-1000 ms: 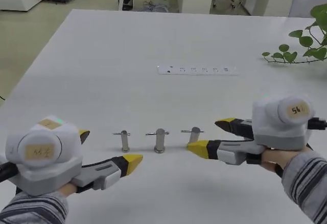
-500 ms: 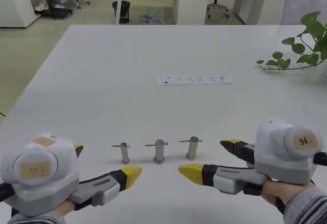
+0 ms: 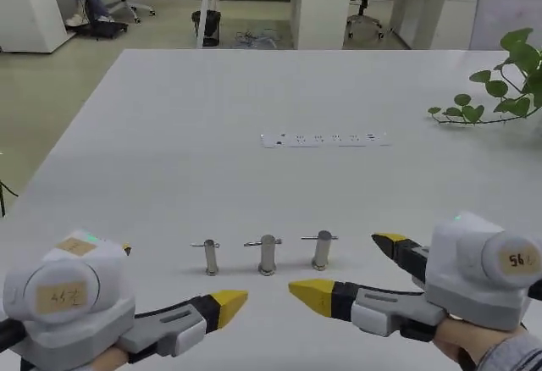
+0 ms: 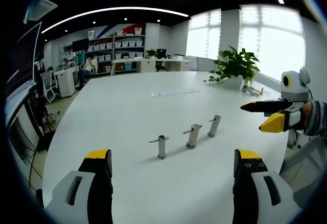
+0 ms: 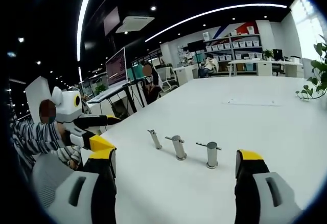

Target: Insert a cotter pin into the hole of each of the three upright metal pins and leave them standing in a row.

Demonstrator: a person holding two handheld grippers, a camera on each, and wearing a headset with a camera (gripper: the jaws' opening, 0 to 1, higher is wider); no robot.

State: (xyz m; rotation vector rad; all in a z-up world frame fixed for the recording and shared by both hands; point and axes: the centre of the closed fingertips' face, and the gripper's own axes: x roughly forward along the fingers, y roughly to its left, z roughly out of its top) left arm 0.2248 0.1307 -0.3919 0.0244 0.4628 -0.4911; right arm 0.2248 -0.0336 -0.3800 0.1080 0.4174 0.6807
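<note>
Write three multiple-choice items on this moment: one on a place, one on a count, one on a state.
1. Where does the power strip lie?
A. Beyond the metal pins, farther up the table
B. Between the pins and the grippers
C. Against the leftmost pin

2. How many upright pins carry a cotter pin?
A. One
B. Two
C. Three

3. How do the left gripper and right gripper stand?
A. Both open, empty
B. Left shut on a pin
C. Both shut

Key:
1 A, the strip lies apart, past the row.
2 C, each pin has a crossbar through its top.
3 A, both gripper views show the jaws wide apart, gripping nothing.
</note>
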